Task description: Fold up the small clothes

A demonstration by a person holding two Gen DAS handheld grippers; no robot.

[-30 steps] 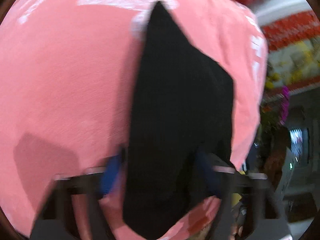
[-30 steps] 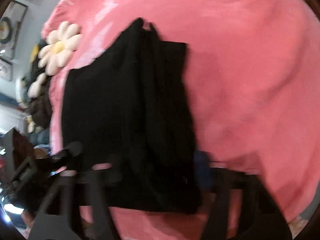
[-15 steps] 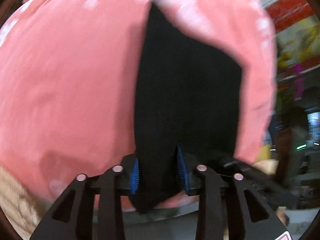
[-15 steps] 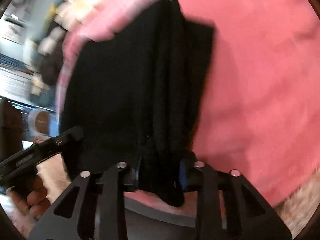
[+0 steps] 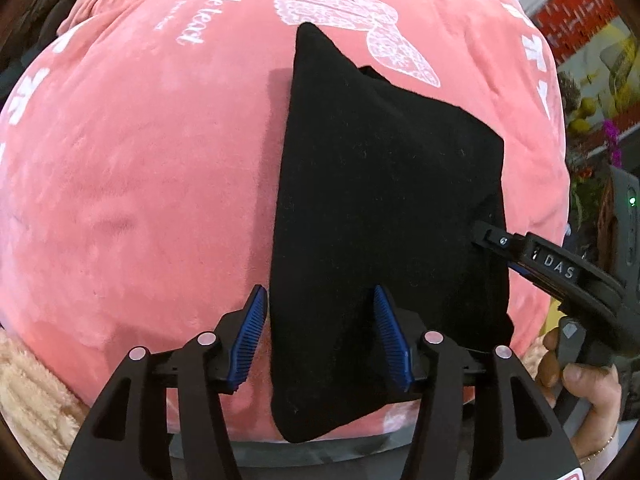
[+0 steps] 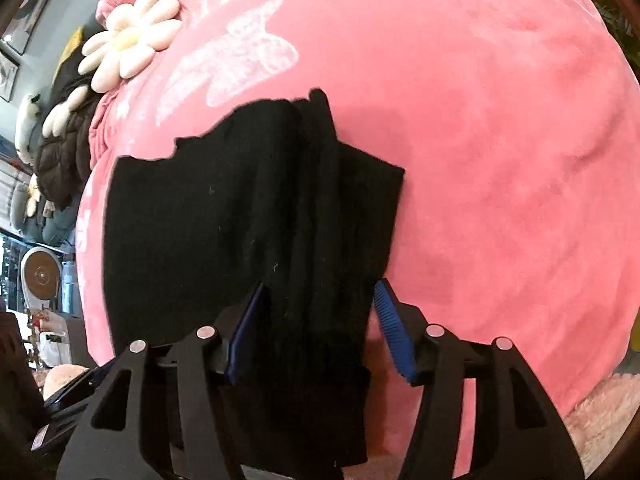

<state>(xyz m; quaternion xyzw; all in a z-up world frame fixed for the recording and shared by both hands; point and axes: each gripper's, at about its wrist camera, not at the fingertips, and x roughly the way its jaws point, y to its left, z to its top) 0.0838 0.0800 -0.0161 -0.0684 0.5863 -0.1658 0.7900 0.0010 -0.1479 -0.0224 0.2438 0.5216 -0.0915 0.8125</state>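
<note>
A black folded garment (image 5: 384, 200) lies on a pink plush blanket (image 5: 140, 160) printed with white butterflies and lettering. My left gripper (image 5: 318, 308) straddles the garment's near left corner. Its jaws are opening, and the left blue pad stands just off the cloth edge. In the right wrist view the garment (image 6: 240, 220) shows its stacked folds. My right gripper (image 6: 320, 296) straddles the near right end, its jaws are opening too, and pink shows between the right pad and the cloth. The right gripper (image 5: 484, 236) also reaches the garment's right edge in the left wrist view.
A person's hand (image 5: 580, 376) holds the right gripper's handle. A daisy-shaped cushion (image 6: 128, 40) and a dark quilted item (image 6: 64, 152) lie at the blanket's far left edge. Fluffy beige fabric (image 5: 28, 392) borders the near side.
Both grippers' jaws have spread apart from their pinch on the black garment. The garment, earlier lifted and pulled along, now rests on the blanket.
</note>
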